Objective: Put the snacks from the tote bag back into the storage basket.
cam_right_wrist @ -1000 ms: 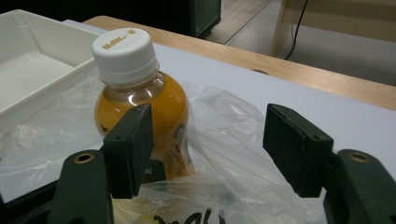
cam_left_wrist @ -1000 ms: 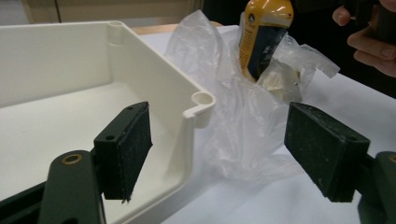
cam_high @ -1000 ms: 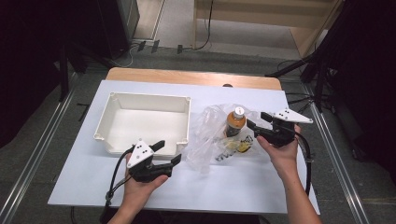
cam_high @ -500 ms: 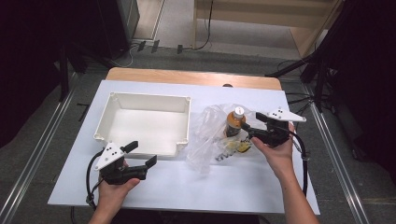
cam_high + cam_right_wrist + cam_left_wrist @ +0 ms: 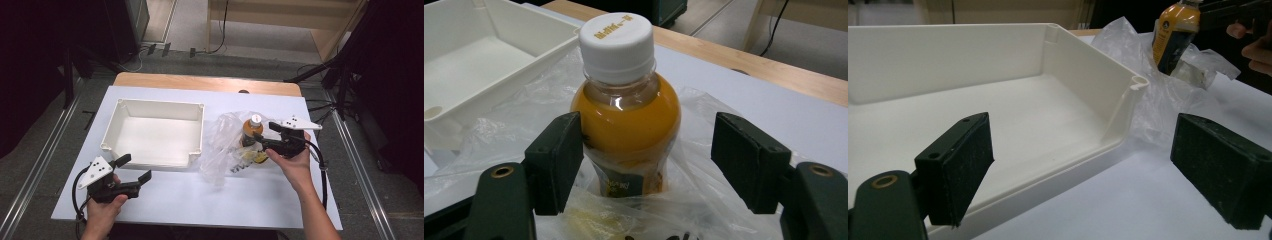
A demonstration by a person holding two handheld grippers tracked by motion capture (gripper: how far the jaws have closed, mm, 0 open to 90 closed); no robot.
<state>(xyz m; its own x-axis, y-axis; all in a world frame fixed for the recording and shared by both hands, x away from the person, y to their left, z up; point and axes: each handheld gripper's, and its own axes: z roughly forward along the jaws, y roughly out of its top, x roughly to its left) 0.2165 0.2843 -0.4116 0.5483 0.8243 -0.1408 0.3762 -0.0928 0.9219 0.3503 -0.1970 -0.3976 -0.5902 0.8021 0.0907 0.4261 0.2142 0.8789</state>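
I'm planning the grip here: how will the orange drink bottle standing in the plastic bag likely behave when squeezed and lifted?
The bottle looks nearly full, so probably heavy for its size. Its smooth rounded body may slip between the right gripper pads. The crinkled clear bag around its base is floppy and may come up with it.

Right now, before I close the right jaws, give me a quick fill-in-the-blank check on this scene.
1. The bottle of orange drink has a ____ cap.
2. The bottle stands in a clear plastic ____.
3. The white tray holds ____.
4. The right gripper has its jaws ____ around the bottle.

Missing words: white; bag; nothing; open
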